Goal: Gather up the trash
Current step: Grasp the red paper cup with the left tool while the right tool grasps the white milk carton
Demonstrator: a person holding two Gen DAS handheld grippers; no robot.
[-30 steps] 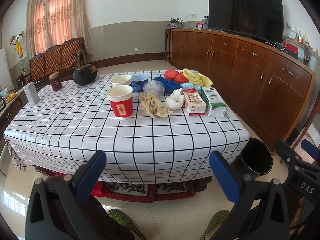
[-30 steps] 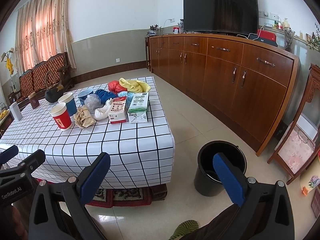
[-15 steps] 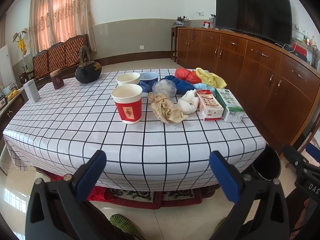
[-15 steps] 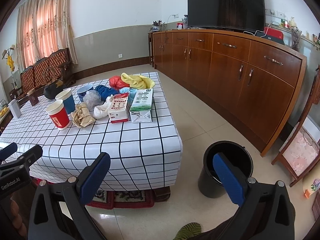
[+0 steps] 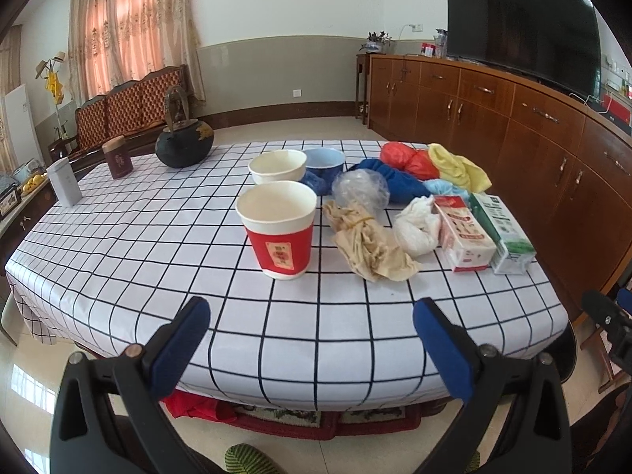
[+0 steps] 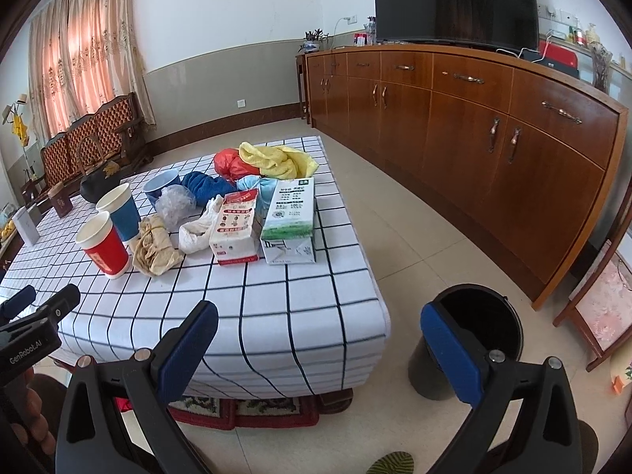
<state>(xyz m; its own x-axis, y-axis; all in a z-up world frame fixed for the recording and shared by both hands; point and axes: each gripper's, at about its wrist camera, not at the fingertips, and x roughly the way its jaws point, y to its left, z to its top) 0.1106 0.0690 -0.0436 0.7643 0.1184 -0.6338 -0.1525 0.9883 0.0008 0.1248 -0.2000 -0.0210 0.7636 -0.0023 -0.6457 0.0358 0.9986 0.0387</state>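
Note:
Trash lies on a checked tablecloth [image 5: 166,245]: a red paper cup [image 5: 279,235], a blue cup [image 6: 120,210], crumpled brown paper [image 5: 367,239], a white wad [image 5: 418,225], a clear plastic bag [image 5: 360,189], a red-and-white carton [image 5: 464,233] and a green-and-white carton [image 6: 290,219]. Coloured bags, blue [image 5: 389,179], red [image 5: 403,160] and yellow [image 5: 458,166], lie behind. A black bin [image 6: 474,339] stands on the floor right of the table. My left gripper [image 5: 310,341] is open and empty at the table's near edge. My right gripper [image 6: 318,349] is open and empty, between table corner and bin.
A black kettle [image 5: 183,144], a brown tin [image 5: 117,162] and a grey tin [image 5: 64,187] stand at the far left of the table. A blue bowl [image 5: 324,162] sits behind the cups. A long wooden sideboard [image 6: 474,126] with a TV [image 6: 454,0] runs along the right.
Both grippers have moved forward toward the table, so the trash looks larger and nearer. Both stay open and empty. Nothing on the table has moved.

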